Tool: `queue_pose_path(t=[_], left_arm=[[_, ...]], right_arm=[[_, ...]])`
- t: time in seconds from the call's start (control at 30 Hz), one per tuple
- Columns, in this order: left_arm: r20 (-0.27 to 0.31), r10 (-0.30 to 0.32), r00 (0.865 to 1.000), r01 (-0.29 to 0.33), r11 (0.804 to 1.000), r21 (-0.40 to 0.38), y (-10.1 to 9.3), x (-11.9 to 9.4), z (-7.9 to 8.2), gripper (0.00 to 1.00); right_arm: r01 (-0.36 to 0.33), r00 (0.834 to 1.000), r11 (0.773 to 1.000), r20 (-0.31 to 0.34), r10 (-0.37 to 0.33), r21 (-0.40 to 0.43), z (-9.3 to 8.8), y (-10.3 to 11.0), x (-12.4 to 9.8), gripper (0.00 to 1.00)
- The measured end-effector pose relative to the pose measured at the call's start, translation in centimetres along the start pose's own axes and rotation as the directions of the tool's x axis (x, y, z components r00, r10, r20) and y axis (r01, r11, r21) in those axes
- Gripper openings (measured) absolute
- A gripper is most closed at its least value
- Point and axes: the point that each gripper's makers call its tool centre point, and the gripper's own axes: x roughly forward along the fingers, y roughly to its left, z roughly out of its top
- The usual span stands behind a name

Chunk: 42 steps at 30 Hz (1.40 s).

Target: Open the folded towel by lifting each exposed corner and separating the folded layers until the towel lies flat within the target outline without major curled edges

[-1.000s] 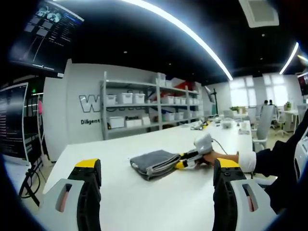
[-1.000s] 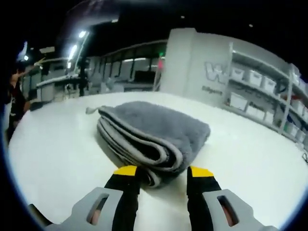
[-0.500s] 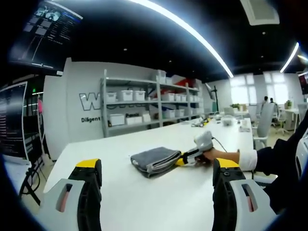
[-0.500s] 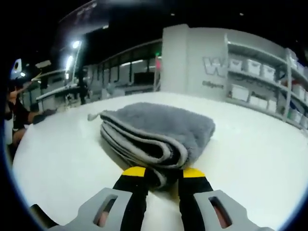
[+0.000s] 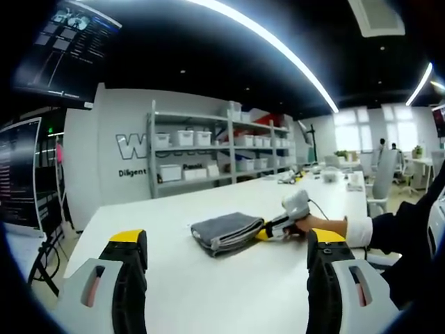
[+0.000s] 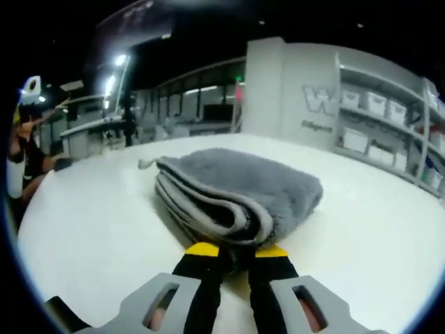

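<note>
towel point(image 6: 243, 191): dark grey pile, plain; paler grey band along the folded edges
table point(image 5: 208, 278): plain white
left gripper point(image 5: 226, 278): pale grey bodies, black fingers, yellow tips
right gripper point(image 6: 236, 252): same scheme, pale grey, black, yellow tips
shelf rack point(image 5: 208, 156): pale grey frame, white boxes
wall point(image 5: 111, 139): white, dark lettering
ceiling point(image 5: 208, 62): black, with white light strips
sleeve point(image 5: 400, 233): dark, white cuff

Grey slotted right gripper point(image 6: 231, 252), black yellow-tipped jaws; dark sleeve point(image 5: 403, 226), white cuff point(image 5: 359, 232).
</note>
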Motion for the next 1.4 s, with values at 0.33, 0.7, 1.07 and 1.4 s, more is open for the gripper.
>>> queue_pose_path(t=[0.33,0.7,1.07,1.4], left_arm=[[0.005,-0.008,1.000,0.008,1.000,-0.006,-0.2,0.1,0.1,0.94],[-0.005,-0.032,0.999,0.032,0.999,0.013,-0.7,0.7,-0.3,0.94],[-0.017,-0.026,1.000,0.026,1.000,0.016,-0.3,0.7,-0.5,0.94],[-0.021,-0.021,1.000,0.021,1.000,0.016,0.0,0.6,-0.5,0.93]], right_arm=[[-0.016,1.000,1.000,-0.003,0.016,-0.021,0.1,0.3,0.0,0.04],[-0.051,0.999,0.999,-0.003,0.051,-0.010,0.1,0.9,0.0,0.03],[-0.091,0.996,0.994,-0.003,0.091,-0.055,0.1,1.8,-0.1,0.02],[-0.115,0.993,0.991,-0.001,0.115,-0.073,0.1,2.3,-0.1,0.01]])
